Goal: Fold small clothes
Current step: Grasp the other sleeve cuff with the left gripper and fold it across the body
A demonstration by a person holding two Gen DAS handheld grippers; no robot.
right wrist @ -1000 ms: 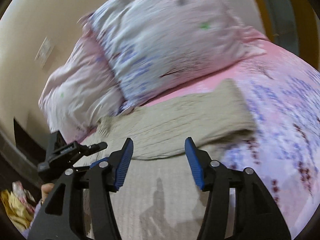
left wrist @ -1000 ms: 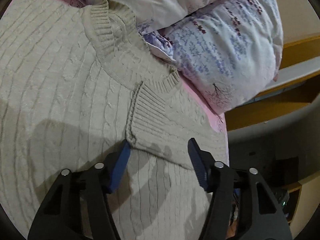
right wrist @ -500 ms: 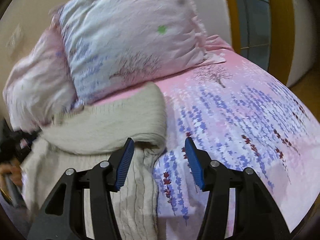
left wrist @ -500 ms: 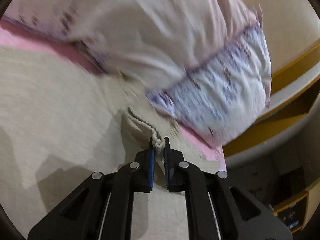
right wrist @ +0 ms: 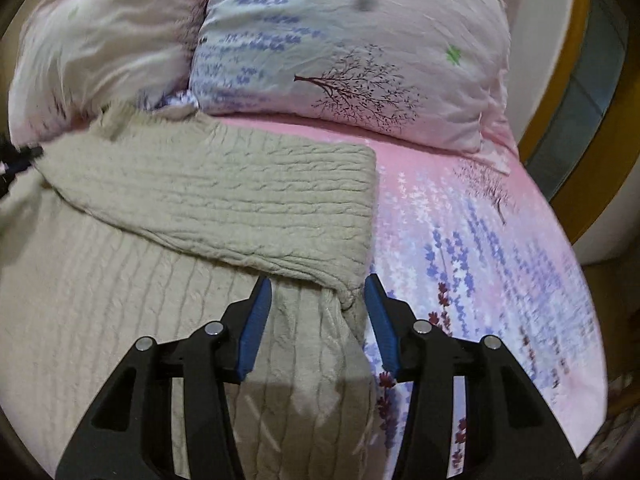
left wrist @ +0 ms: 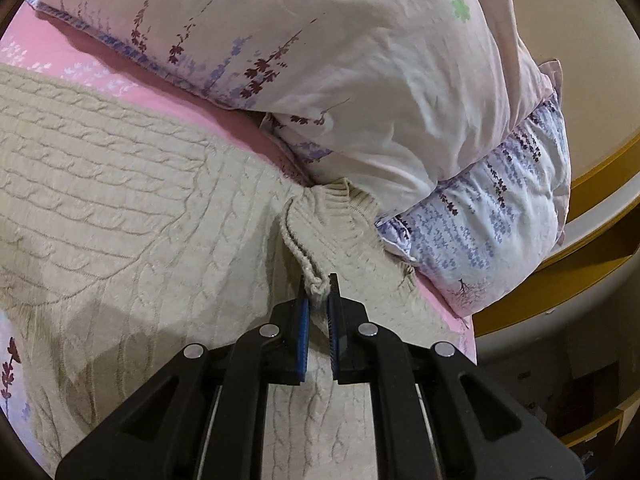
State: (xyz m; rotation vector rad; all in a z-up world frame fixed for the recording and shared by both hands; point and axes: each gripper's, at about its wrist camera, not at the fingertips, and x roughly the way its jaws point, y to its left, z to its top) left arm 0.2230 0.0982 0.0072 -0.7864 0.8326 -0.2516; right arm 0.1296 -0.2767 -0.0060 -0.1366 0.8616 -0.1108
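My left hand-held gripper [left wrist: 319,294] is clamped on a ribbed edge of the sweater [left wrist: 120,220], the knit bunched between its blue pads [left wrist: 304,320]. The pinched edge lies near the bed's [left wrist: 448,312] side, just below the pillows [left wrist: 360,80].

My right hand-held gripper [right wrist: 318,294] is spread wide, its jaws on either side of the sweater's corner where the folded sleeve [right wrist: 224,200] ends; I cannot tell whether the pads touch the knit. The sleeve lies across the sweater's body [right wrist: 100,300], which rests flat on the pink floral sheet [right wrist: 480,260]. Two pillows stand behind it at the head of the bed.
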